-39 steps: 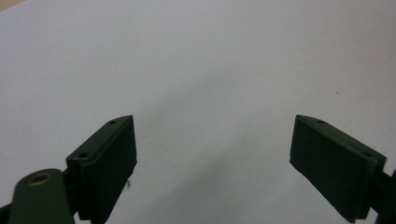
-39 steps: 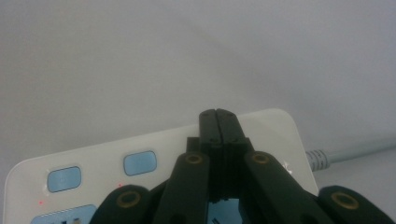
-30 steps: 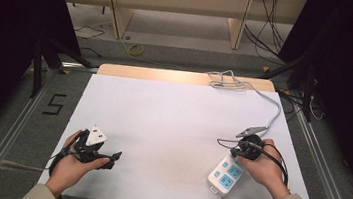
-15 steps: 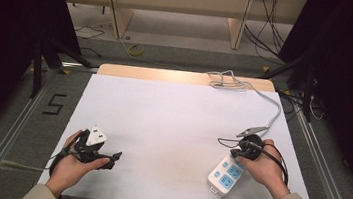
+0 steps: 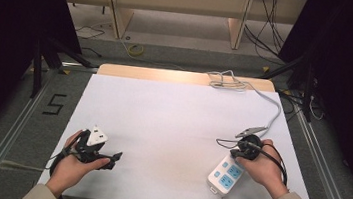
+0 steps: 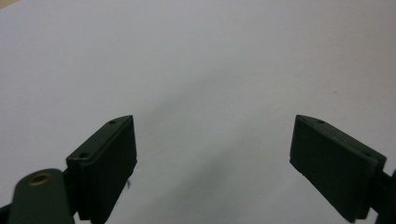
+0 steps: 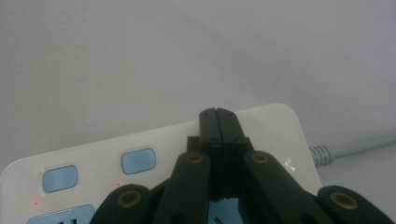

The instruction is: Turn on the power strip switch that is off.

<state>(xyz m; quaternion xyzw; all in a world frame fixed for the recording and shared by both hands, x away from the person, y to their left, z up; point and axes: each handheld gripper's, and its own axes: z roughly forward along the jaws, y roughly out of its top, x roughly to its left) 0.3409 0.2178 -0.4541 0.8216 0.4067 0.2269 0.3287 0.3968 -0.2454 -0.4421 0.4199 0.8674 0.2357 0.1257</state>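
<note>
Found the left gripper (image 5: 113, 159) low over the near-left of the white-covered table (image 5: 173, 114), in a hand. Read its jaws as spread wide in the left gripper view (image 6: 212, 163), with nothing between them but bare white surface. Took it for idle and well apart from the work.

Met nothing else across the middle of the table. Placed the white oblong plastic power strip with pale blue sockets and buttons (image 5: 225, 173) flat at the near-right, lying at a slant, its grey cable (image 5: 276, 111) running off to the far edge. Saw the right gripper (image 5: 232, 153) over the strip's cable end, jaws pressed together on nothing (image 7: 215, 114), tips above the white top face (image 7: 163, 140) just past two blue buttons. Could not tell whether the tips touched it.

Judged the step in hand as pressing on the strip with the closed tips, likely aiming for a switch. Judged the next move to need a small, straight push onto one button, gentle enough not to skid the strip.
</note>
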